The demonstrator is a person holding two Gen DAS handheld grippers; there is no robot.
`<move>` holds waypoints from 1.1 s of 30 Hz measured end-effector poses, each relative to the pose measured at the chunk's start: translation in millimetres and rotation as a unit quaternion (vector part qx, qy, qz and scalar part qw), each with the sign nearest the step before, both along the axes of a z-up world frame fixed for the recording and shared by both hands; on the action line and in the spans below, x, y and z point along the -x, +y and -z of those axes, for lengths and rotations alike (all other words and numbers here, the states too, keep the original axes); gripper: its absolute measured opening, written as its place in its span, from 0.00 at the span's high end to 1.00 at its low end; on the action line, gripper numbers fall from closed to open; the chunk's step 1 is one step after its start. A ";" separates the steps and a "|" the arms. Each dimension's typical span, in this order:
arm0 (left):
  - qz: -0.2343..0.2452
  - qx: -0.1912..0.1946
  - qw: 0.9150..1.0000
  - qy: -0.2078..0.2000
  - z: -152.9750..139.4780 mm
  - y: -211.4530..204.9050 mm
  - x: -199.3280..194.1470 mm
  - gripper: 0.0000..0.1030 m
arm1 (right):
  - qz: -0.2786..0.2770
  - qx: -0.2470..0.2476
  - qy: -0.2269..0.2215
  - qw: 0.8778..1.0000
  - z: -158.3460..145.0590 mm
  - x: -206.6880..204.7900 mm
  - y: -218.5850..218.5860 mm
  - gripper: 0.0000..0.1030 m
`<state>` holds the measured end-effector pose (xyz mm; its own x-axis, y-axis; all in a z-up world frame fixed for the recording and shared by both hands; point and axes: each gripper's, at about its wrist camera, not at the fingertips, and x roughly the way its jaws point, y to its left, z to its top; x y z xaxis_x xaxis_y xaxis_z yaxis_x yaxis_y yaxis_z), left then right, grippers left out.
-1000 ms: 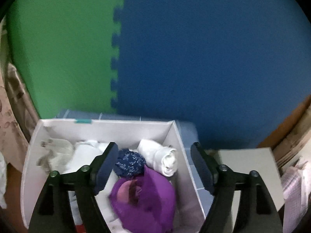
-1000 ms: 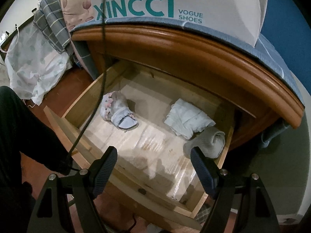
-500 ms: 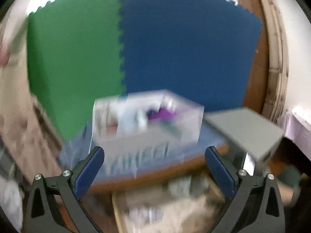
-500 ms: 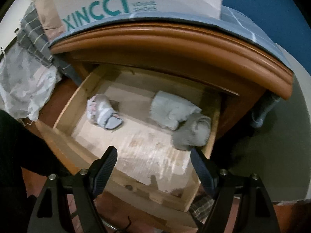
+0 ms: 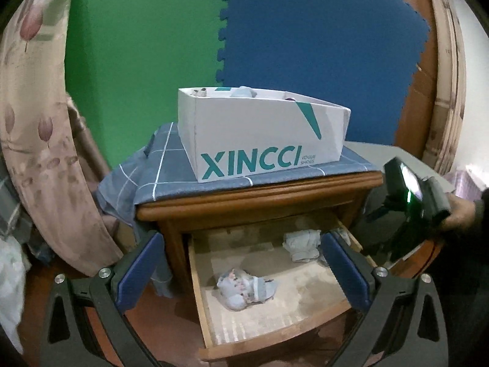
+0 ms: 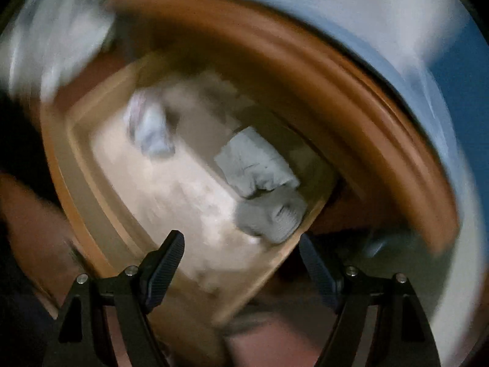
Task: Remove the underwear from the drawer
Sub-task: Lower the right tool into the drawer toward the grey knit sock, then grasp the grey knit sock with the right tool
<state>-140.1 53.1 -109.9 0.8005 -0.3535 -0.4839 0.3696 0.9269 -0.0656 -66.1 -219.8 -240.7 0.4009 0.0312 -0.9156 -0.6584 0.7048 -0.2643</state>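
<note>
Between the spread pads of the left gripper [image 5: 241,270] sits the open drawer [image 5: 195,278], and nothing is pinched there; its jaws have just been opening and now stand about as wide as they go, hanging clear above the drawer front. Straight ahead and below it lies the patterned underwear bundle [image 5: 246,287], a soft lump on the drawer floor towards the left-front. Its long axis runs roughly side to side across the drawer, so pretty much in line with the gap between the pads, which I'd guess means a bit of wrist roll before pinching it.

Further back and to the right is the white folded piece [image 5: 301,243], partly hidden behind the left gripper's right finger.

Now the right gripper [image 6: 241,267]: jaws parted, nothing between them, pointing steeply down at the right-hand end of the drawer. That view is smeared, so take details loosely. Just beyond its tips is the grey rolled piece [image 6: 272,214], tucked into the corner against the drawer wall and touching the white folded piece [image 6: 255,163]. The roll's open end seems to face the gripper, its length running away from it.

So my read: right hand is closer to the grey roll, left hand is lined up on the patterned bundle. Everything is still in the drawer.
</note>
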 end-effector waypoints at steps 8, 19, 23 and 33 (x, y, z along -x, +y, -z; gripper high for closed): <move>-0.024 0.048 0.998 0.017 -2.1 19.1 -6.9 0.01 | -0.153 0.175 -0.058 0.971 47.3 1.9 45.8 0.23; -0.016 0.030 0.998 0.060 15.9 5.3 -19.6 0.01 | -0.213 0.280 -0.039 0.935 109.3 -26.7 38.5 0.23; -0.007 0.018 0.998 0.065 20.9 -5.1 -22.2 0.01 | -0.189 0.278 -0.026 0.942 115.9 -41.9 30.2 0.50; -0.014 0.008 0.998 0.062 23.4 -7.3 -23.5 0.01 | -0.092 0.097 0.019 0.991 44.1 -30.9 20.0 0.74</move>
<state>-116.6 45.8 -133.3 0.7442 -0.3403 -0.5748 0.3321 0.9351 -0.1236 -35.2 -199.8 -284.8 0.3690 -0.0779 -0.9262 -0.7831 0.5106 -0.3550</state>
